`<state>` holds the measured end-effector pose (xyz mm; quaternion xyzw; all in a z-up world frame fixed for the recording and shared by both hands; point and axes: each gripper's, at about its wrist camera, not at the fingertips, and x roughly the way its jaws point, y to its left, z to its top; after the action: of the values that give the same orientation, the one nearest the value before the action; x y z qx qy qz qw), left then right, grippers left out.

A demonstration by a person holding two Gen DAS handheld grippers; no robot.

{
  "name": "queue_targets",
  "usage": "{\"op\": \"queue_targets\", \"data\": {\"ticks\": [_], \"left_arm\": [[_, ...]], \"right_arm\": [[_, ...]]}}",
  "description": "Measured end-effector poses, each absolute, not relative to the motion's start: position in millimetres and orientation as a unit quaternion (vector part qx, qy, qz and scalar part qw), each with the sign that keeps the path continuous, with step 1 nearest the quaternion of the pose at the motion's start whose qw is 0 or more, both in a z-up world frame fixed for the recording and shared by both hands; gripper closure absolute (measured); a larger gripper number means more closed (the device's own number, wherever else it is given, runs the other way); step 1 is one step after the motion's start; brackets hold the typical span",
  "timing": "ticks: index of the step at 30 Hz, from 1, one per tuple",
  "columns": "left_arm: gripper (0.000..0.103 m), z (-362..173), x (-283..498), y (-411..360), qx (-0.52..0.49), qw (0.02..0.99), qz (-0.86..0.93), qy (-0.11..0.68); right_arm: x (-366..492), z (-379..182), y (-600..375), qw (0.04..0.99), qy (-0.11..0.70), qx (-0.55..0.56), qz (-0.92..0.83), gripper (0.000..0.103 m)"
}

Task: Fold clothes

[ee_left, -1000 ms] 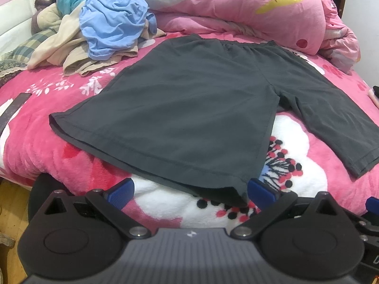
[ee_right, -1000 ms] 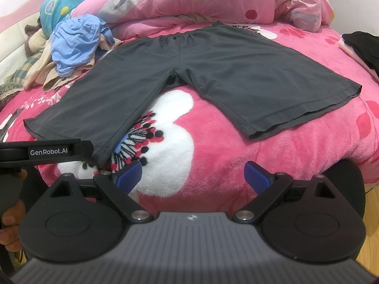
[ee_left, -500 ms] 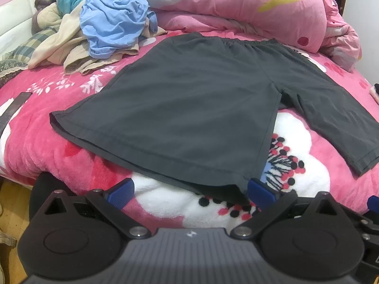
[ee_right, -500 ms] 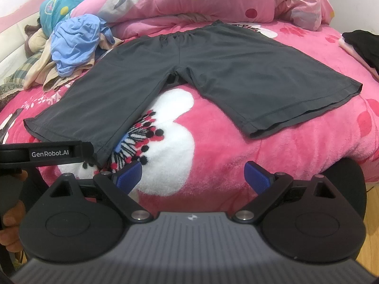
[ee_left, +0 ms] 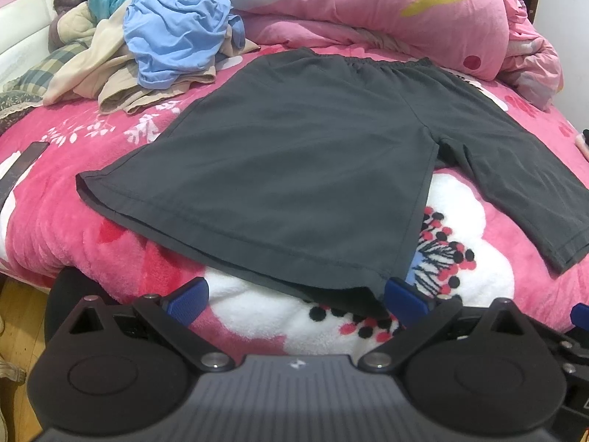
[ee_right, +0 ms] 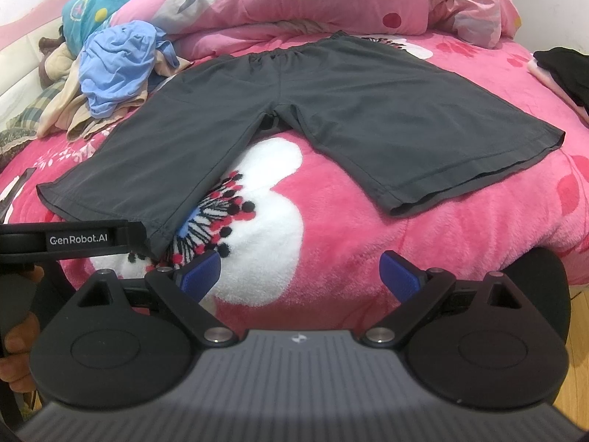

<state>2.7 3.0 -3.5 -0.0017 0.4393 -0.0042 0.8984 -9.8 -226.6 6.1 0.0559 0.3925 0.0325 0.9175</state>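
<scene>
Two views, taken in turn.

Left wrist view
- Step in hand: the approach before the first fold; the dark shorts [ee_left: 294, 169] lie flat and unfolded on the pink bed [ee_left: 55, 199], waistband toward the quilt [ee_left: 368, 3], both legs toward the camera.
- Left gripper [ee_left: 296, 296]: fingers [ee_left: 187, 296] apart, holding nothing; the hem corner of the near leg sits just ahead of the right-hand finger, and I cannot tell whether it touches.
- Pose: held low at the bed's edge, level, pointing along the near leg toward the waistband.
- Next move, as I judge it: push forward so the hem goes between the fingers, then close on both layers of cloth.
- Other things: a heap of clothes [ee_left: 173, 33] lies off the shorts' far left corner, apart from them.

Right wrist view
- Shorts [ee_right: 368, 110]: both legs spread wide, the white flower print of the bed [ee_right: 478, 235] showing between them.
- Right gripper [ee_right: 302, 276]: fingers [ee_right: 399, 276] spread, empty, well short of the right leg's hem.
- Pose: low, level, aimed at the gap between the legs; the left gripper's body shows at the left edge, with a hand [ee_right: 14, 346] below it.
- Next move calls for: reaching up and right to the far leg's hem, since a lengthwise fold probably needs that leg carried over the other.
</scene>
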Motion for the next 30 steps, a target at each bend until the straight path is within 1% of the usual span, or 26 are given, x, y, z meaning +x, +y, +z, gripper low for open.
{"op": "queue_targets", "data": {"ticks": [16,22,27,30], "left_arm": [[0.001,-6.2,7.7,2.8,-0.003,0.897,0.004,0.443],[0.004,-7.6,10.8,7.5,-0.002,0.895,0.004,0.446],[0.004,-5.2,5.9,18.1,-0.01,0.901,-0.014,0.434],[0.004,-4.1,0.4,38.2,-0.027,0.909,-0.009,0.416]], "right_arm": [[-1.9,3.0,-225.9,0.916,0.396,0.059,0.04,0.01],[3.9,-1.8,-227.5,0.914,0.396,0.075,0.048,0.01],[4.8,-1.9,-230.0,0.922,0.368,0.088,0.081,0.01],[9.8,3.0,-231.0,0.929,0.349,0.081,0.09,0.01]]}}
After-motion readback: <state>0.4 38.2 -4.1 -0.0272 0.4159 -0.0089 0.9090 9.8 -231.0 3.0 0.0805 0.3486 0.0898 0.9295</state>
